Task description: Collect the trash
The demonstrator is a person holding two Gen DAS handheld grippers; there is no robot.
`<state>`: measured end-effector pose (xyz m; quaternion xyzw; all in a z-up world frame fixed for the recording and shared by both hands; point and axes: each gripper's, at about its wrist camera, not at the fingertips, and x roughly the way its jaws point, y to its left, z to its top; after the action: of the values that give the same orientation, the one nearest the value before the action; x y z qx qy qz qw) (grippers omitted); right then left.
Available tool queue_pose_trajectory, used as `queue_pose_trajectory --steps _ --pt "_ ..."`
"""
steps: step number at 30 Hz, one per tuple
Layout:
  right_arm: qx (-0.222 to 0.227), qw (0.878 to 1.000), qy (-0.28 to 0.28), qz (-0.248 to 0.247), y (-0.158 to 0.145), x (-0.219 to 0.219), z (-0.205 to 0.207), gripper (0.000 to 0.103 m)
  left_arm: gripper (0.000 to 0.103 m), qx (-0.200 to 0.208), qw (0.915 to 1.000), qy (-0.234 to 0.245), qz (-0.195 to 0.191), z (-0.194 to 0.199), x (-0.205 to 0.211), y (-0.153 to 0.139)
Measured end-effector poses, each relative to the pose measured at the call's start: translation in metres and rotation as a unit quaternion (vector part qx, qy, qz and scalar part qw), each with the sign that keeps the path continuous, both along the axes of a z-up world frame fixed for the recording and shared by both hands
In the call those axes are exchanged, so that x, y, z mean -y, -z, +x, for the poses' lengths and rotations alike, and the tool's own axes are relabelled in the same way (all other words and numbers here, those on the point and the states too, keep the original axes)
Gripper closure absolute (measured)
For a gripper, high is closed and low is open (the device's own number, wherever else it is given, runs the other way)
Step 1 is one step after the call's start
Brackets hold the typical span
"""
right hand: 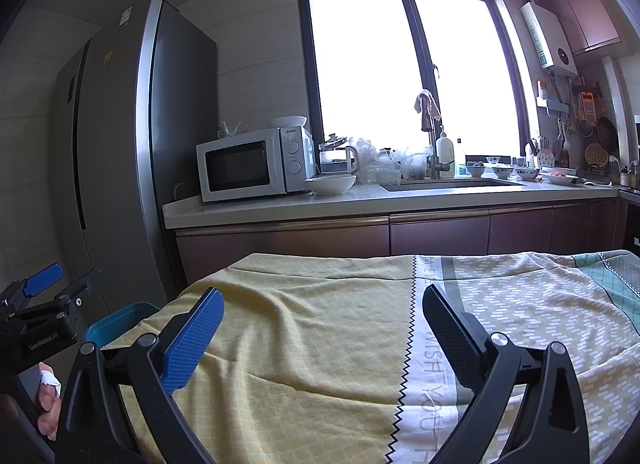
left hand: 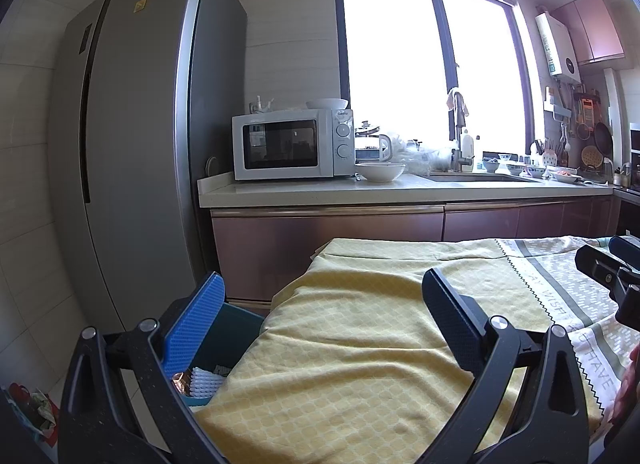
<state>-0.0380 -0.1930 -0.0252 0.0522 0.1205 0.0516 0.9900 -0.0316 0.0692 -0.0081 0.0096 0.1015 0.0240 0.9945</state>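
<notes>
Kitchen table under a yellow patterned cloth point(right hand: 320, 344), both tongs hovering released above it.
Left gripper point(left hand: 320, 316) and right gripper point(right hand: 320, 324) are gaping empty; a teal bin point(left hand: 232, 328) holding wrappers point(left hand: 182, 380) is sitting left of the table, counter point(right hand: 400, 196), microwave point(right hand: 248, 164) and fridge point(right hand: 120, 144) beyond.

Each of the two handheld tongs has a matte black speckled plastic frame with round silver screws at its pivots, one finger faced with a blue dimpled rubber pad point(right hand: 192, 340) and the other finger black point(right hand: 450, 340). The left tongs point(right hand: 60, 284) carry white "GenRobot.AI" lettering, and a white bandage point(right hand: 50, 378) wraps one finger of the hand beneath.
</notes>
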Motion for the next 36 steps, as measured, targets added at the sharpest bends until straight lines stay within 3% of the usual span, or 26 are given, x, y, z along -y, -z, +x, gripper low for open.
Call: queue_pose_trajectory --steps 36 --pt "-0.002 1.000 0.001 0.003 -0.0009 0.0026 0.0008 0.007 0.006 -0.008 0.9998 0.016 0.004 0.0063 0.0050 0.0041"
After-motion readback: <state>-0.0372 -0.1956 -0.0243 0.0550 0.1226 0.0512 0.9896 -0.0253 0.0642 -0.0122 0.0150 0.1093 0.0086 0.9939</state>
